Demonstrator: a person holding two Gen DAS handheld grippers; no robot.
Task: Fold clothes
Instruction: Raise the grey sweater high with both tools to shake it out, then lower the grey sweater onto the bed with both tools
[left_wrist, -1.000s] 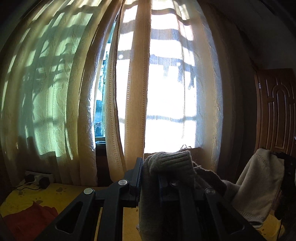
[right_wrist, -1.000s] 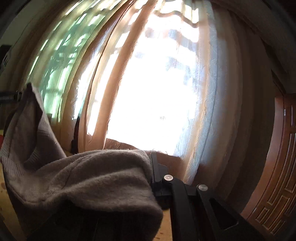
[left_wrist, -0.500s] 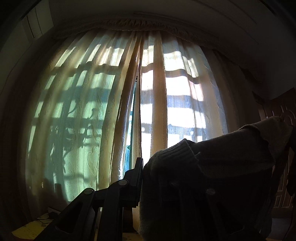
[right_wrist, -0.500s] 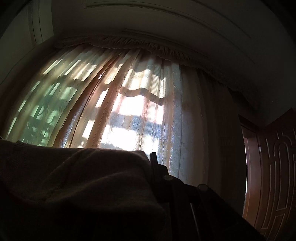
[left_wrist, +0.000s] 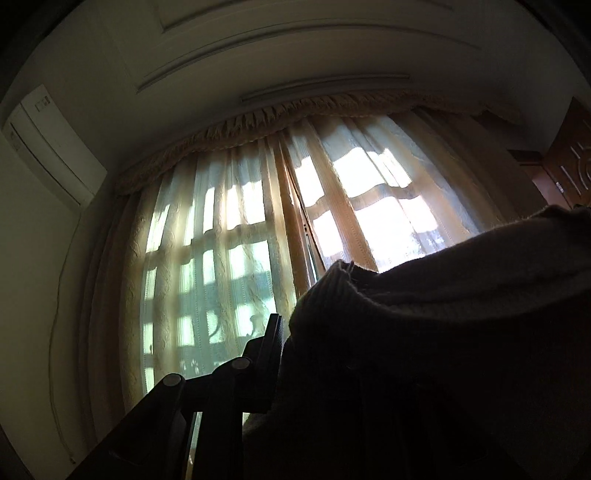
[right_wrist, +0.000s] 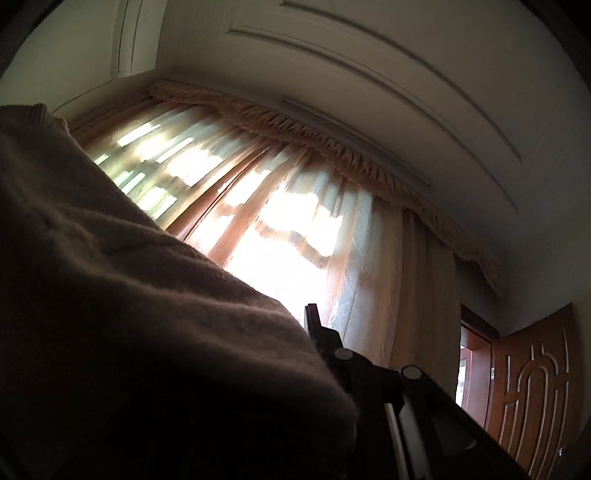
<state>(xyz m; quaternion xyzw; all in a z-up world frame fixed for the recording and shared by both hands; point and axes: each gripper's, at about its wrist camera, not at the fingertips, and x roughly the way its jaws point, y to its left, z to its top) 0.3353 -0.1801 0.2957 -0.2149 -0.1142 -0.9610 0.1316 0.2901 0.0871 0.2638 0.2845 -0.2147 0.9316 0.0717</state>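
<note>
Our left gripper (left_wrist: 286, 343) and right gripper (right_wrist: 301, 325) each stay clamped on the knit sweater (right_wrist: 140, 314), tilted higher than a second ago: ceiling replaces the yellow surface. The brownish, fuzzy sweater drapes lower right in the left view, lower left in the right view, against the sunlit curtains (left_wrist: 229, 258).

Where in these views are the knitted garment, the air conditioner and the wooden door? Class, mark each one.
knitted garment (left_wrist: 461, 332): left wrist view, on its draped knit body.
air conditioner (left_wrist: 48, 147): left wrist view, on its white front panel.
wooden door (right_wrist: 532, 391): right wrist view, on its carved panel.
</note>
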